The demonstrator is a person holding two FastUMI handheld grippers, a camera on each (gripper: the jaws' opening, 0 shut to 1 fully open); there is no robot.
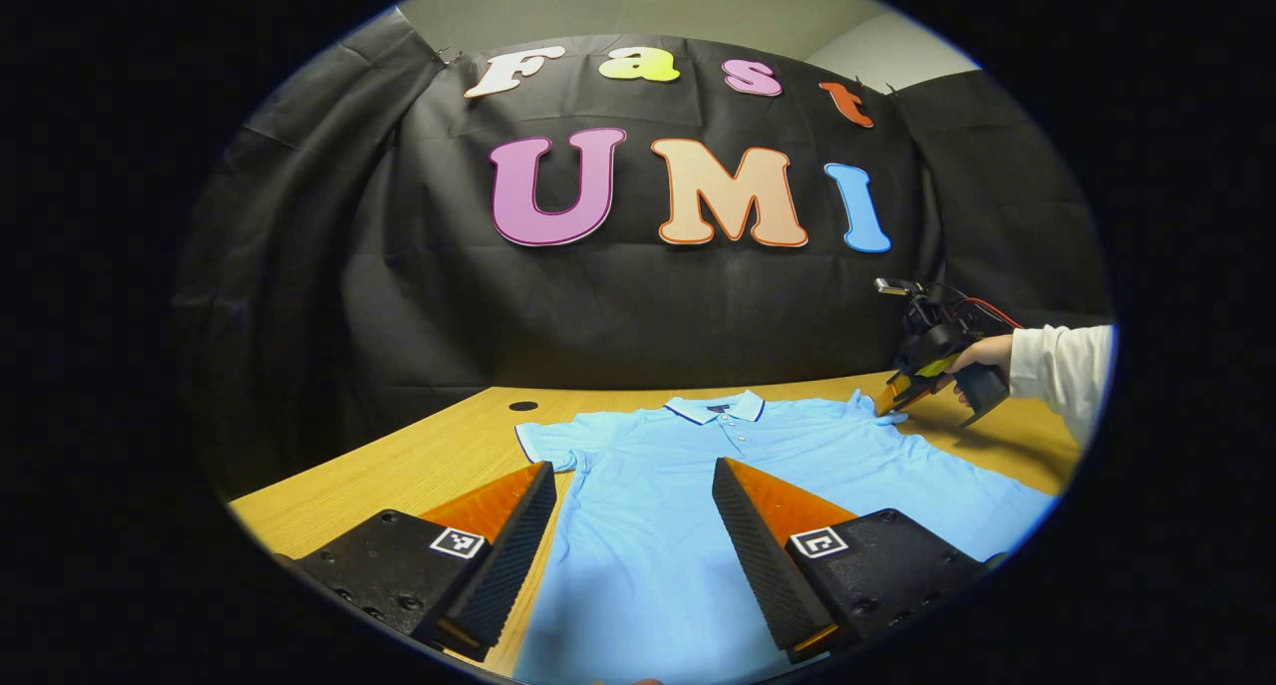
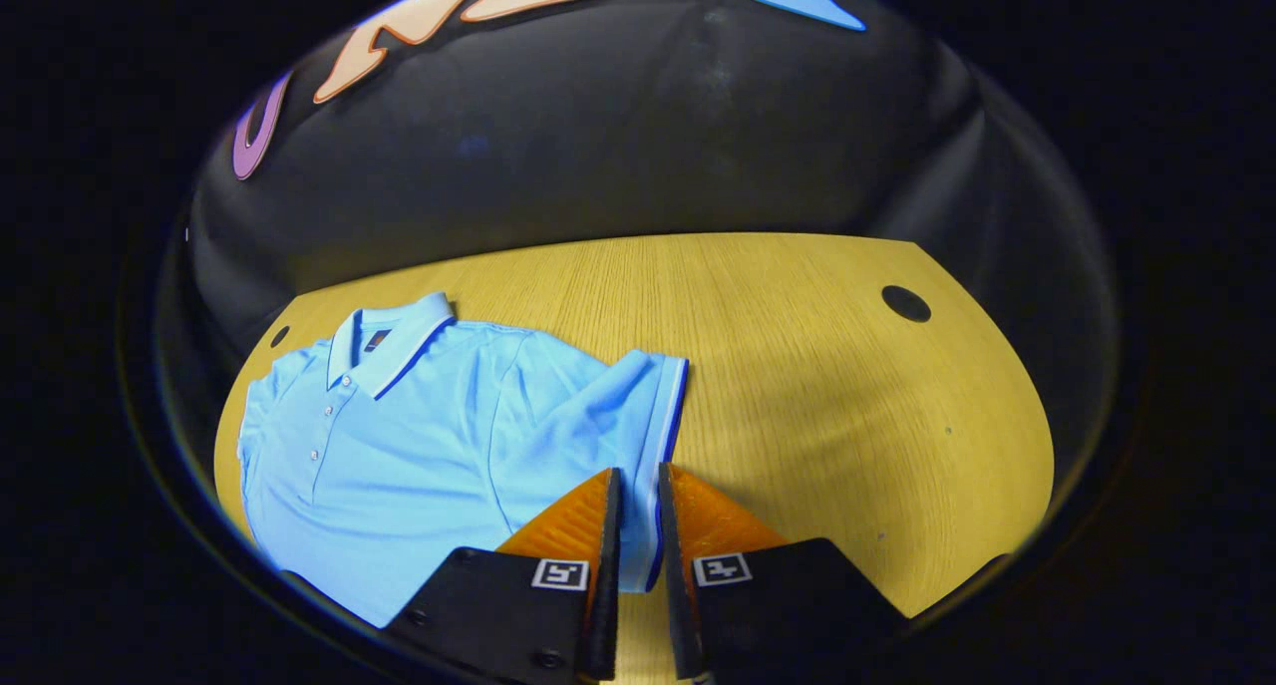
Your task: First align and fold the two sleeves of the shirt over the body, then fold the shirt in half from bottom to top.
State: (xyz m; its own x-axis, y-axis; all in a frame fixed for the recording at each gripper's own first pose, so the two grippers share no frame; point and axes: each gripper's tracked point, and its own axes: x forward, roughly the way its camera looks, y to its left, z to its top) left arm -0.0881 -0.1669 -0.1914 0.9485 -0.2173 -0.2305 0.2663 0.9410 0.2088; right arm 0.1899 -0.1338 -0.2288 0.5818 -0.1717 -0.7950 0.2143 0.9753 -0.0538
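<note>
Right jaws pinching shirt (image 2: pixel 419 436) sleeve cuff (image 2: pixel 666 436); left jaws apart

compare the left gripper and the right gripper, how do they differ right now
The left gripper stands wide open above the shirt body, holding nothing; the right gripper is closed on the sleeve edge. The left gripper sits near the shirt's lower middle, the right gripper out at the sleeve cuff by the bare table. Both point towards the same shirt.

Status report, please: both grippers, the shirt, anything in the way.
Right gripper shut on the sleeve cuff. Left gripper open above the shirt, which is unfolded on the table. No obstruction seen.
</note>
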